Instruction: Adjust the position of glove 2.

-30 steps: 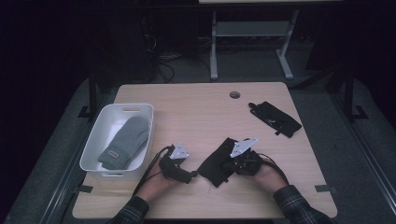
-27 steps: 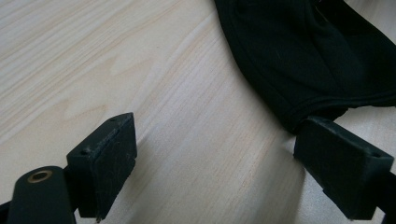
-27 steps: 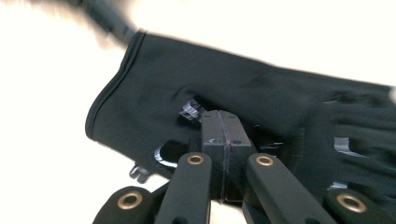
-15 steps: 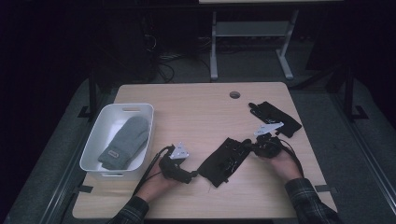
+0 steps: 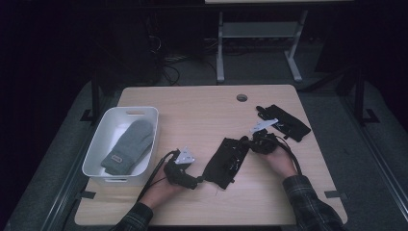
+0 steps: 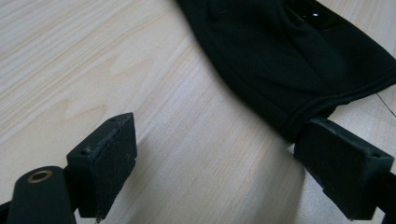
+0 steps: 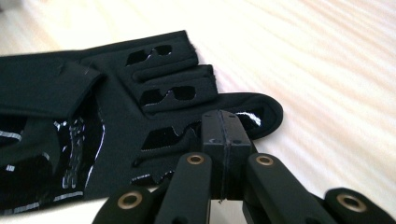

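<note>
The right gripper (image 5: 251, 140) has slid away from the person, toward the far glove (image 5: 284, 122). Its jaws are pressed together, pinching a finger of the near glove (image 5: 227, 161), so the glove stretches out flat as it goes. The near glove lies in the middle of the table (image 5: 192, 106), to the right of the bin (image 5: 96, 159). The left gripper (image 5: 198, 181) sits at the glove's other end with its jaws apart, one pad (image 6: 343, 165) touching the cuff. I think the glove is being pulled straight. A second ago, the right gripper was nearer the person and the glove looked bunched. A grey mitten (image 5: 127, 145) rests in the bin.
</note>
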The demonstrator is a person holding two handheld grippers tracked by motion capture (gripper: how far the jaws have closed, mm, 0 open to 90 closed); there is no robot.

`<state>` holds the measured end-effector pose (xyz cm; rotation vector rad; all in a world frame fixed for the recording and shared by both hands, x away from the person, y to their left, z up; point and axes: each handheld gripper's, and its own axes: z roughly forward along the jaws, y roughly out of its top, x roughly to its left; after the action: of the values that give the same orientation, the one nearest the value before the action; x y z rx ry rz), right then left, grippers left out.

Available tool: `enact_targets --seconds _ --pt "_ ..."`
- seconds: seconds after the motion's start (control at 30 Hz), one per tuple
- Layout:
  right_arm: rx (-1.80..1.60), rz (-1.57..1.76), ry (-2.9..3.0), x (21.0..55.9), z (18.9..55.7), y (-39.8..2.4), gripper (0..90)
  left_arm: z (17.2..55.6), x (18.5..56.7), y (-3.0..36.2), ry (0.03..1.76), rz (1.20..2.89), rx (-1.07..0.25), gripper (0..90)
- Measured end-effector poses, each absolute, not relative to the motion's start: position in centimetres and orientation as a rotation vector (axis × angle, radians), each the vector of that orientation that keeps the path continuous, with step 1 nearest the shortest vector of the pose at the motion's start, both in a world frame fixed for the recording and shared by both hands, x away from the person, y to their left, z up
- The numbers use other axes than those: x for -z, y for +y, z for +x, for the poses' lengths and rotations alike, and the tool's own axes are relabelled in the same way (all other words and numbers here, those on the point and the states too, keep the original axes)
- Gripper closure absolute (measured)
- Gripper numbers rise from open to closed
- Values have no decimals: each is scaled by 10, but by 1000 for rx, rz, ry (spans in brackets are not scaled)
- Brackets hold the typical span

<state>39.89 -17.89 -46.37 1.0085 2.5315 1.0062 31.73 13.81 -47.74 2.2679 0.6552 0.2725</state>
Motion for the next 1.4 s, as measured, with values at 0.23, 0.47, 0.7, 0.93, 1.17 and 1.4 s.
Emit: enact_targets --seconds 0.23,0.47,0.7,0.93,1.17,1.4 --pt "-1041 983 2528 466 422 -155 900 317 478 138 657 2264 -270 121" --pt "-1093 989 2517 468 435 -143 900 317 477 138 653 2269 -275 121" --pt "-1067 1061 2467 451 430 -192 900 317 477 138 655 2267 -272 121" --pt "-1005 1171 2349 443 426 -255 900 317 478 138 655 2265 -272 121" --pt "-983 1303 2236 442 416 -307 900 317 478 138 656 2265 -274 121" --pt "-950 1413 2162 452 414 -340 900 317 478 138 655 2266 -273 121"
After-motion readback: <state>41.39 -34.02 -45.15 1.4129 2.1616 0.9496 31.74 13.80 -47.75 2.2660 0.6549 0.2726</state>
